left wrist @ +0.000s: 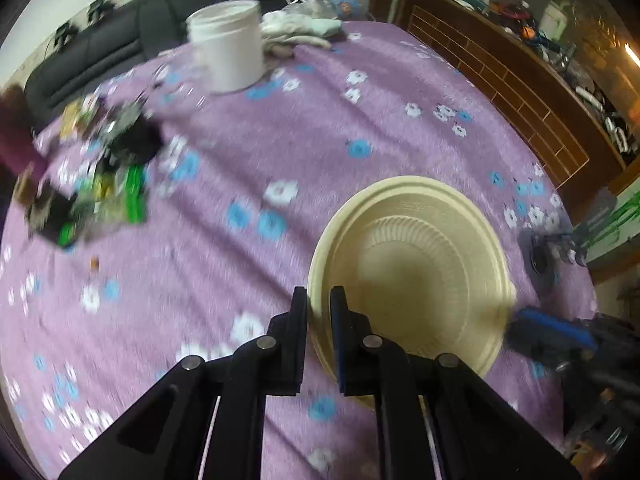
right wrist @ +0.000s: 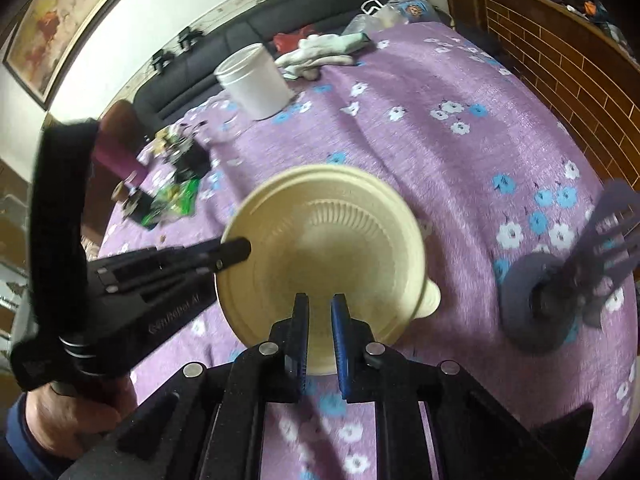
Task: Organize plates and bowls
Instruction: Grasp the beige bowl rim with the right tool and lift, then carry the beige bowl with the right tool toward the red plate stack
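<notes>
A cream ribbed bowl (left wrist: 416, 264), with another rim nested just under it, is held above the purple flowered tablecloth (left wrist: 280, 140). My left gripper (left wrist: 319, 308) is shut on the bowl's left rim. My right gripper (right wrist: 320, 312) is shut on the bowl's near rim (right wrist: 316, 344). The bowl fills the middle of the right wrist view (right wrist: 324, 248), where the left gripper (right wrist: 236, 252) grips its left edge. The right gripper's blue-padded tip shows at the bowl's right side in the left wrist view (left wrist: 552, 328).
A white plastic jar (left wrist: 228, 46) stands at the table's far side beside white gloves (left wrist: 300, 28). Small packets and dark clutter (left wrist: 100, 176) lie at the left. A grey disc stand with a slotted utensil (right wrist: 552, 296) sits at the right. A wooden cabinet (left wrist: 500, 80) borders the right.
</notes>
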{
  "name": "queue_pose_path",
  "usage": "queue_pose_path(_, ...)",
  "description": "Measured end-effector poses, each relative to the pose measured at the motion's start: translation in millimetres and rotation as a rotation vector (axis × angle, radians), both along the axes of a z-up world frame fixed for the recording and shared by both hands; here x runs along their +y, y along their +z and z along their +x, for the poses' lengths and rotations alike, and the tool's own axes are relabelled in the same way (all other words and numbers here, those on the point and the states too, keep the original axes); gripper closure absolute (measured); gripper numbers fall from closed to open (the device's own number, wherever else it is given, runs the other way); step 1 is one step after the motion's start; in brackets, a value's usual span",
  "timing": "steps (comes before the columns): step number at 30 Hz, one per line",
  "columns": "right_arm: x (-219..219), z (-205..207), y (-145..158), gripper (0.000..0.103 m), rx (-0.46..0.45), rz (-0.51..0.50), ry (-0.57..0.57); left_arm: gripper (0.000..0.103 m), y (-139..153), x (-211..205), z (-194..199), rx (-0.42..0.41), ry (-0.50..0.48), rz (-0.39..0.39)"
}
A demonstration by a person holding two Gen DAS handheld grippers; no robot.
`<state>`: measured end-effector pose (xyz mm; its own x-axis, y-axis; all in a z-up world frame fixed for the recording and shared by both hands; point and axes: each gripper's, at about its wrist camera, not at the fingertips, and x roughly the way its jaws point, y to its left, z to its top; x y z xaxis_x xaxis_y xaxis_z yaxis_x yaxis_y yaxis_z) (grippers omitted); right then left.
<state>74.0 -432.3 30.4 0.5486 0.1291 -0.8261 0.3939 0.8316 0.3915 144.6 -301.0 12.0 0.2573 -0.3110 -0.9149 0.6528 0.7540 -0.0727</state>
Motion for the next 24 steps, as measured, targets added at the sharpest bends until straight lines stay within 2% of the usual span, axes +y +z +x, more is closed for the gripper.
queue_pose_path(2, 0, -15, 1, 0.089, 0.002, 0.007, -0.021, 0.092, -3, 11, -7, 0.002, 0.017, 0.002)
queue_pose_path(4, -4, -36, -6, 0.077, 0.019, 0.027, -0.061, 0.092, -6, 17, -11, 0.006, 0.027, 0.003)
queue_pose_path(5, -6, -41, -12, 0.067, 0.033, 0.049, -0.079, 0.092, -8, 21, -13, 0.014, 0.034, 0.0)
queue_pose_path(6, -9, -47, -20, 0.064, 0.044, 0.09, -0.1, 0.092, -9, 22, -14, 0.015, 0.04, -0.002)
queue_pose_path(10, -13, -51, -38, 0.064, 0.027, 0.204, -0.122, 0.091, -13, 22, -15, 0.001, 0.047, 0.001)
queue_pose_path(14, -10, -35, -45, 0.066, 0.019, 0.194, -0.108, 0.091, -14, 24, -19, -0.005, 0.056, -0.007)
queue_pose_path(15, -8, -33, -44, 0.069, 0.029, 0.177, -0.101, 0.091, -12, 25, -22, -0.006, 0.053, -0.01)
queue_pose_path(16, -5, -31, -41, 0.08, 0.033, 0.156, -0.09, 0.091, -10, 27, -26, -0.018, 0.048, -0.004)
queue_pose_path(17, -1, -31, -38, 0.083, 0.035, 0.134, -0.075, 0.09, -6, 30, -32, -0.032, 0.043, 0.001)
queue_pose_path(20, 12, -40, -26, 0.083, 0.033, 0.09, -0.027, 0.09, 5, 48, -52, -0.048, 0.041, -0.002)
queue_pose_path(24, 35, -63, -12, 0.083, 0.044, 0.115, 0.055, 0.088, 16, 87, -93, -0.056, 0.041, 0.0)
